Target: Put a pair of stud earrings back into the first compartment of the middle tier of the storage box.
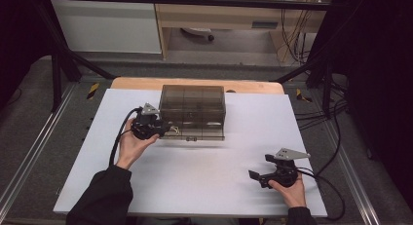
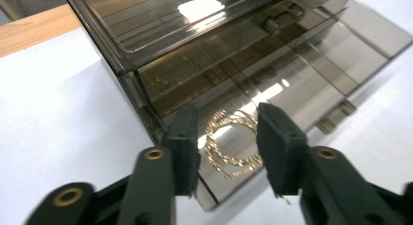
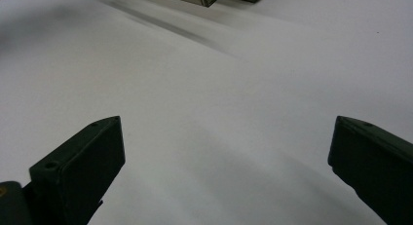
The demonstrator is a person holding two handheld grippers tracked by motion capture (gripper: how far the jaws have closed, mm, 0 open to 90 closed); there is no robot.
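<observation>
A smoky see-through drawer box [image 1: 193, 108] stands at the back middle of the white table top [image 1: 195, 176]. Its bottom drawer [image 2: 302, 84] is pulled out toward me. A coiled gold chain [image 2: 233, 159] lies in the drawer's near left corner. My left gripper [image 2: 228, 137] is open at that corner, its jaws standing either side of the chain, and it also appears from above [image 1: 165, 129]. My right gripper [image 1: 260, 166] rests open near the front right of the table, apart from the box. Between its jaws [image 3: 226, 157] lies bare white surface.
A wooden table edge [image 1: 195, 84] runs behind the white sheet. Black frame posts [image 1: 58, 64] stand at the back corners, and cables [image 1: 321, 118] trail off the right side. A cupboard [image 1: 107, 25] and shelving [image 1: 219, 15] sit beyond the table.
</observation>
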